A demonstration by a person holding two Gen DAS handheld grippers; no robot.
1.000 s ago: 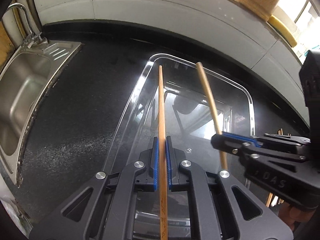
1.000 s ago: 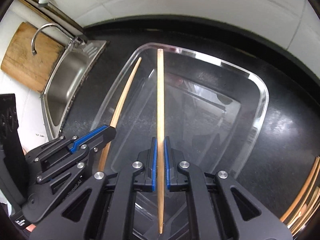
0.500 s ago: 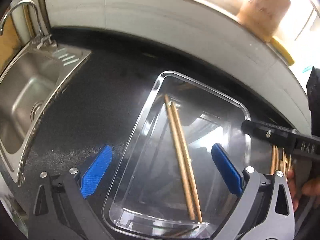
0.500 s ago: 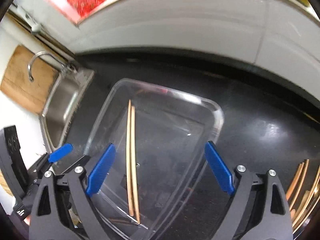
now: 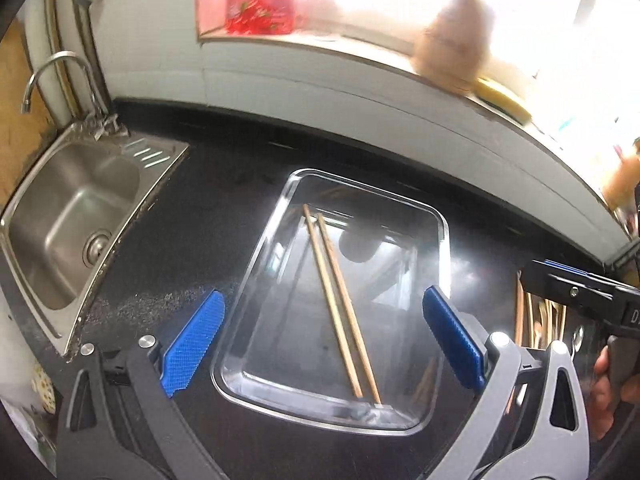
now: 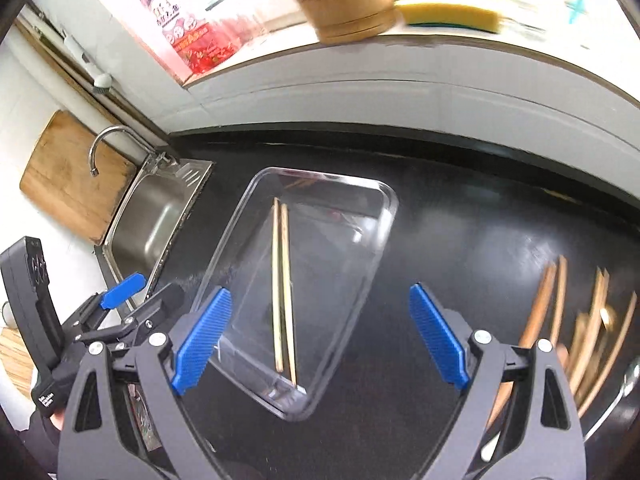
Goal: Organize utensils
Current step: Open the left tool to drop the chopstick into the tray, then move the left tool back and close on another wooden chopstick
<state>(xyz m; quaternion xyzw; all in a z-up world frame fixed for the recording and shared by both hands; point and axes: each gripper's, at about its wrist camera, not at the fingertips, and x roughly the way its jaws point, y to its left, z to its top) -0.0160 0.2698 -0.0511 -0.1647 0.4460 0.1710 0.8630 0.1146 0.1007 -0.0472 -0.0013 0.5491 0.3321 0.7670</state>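
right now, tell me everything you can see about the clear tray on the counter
The clear tray is a shallow rectangle of transparent plastic, as it looks, with rounded corners and a raised rim. It sits flat on the black counter, to the right of the steel sink and apart from it. Two wooden chopsticks lie side by side on its floor, running lengthwise and touching its near wall. Nothing else is inside. Neither gripper touches it.

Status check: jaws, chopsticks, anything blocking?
Left gripper and right gripper: jaws open, empty. Two chopsticks lie side by side in the clear tray. More utensils wait on the counter; nothing blocking.
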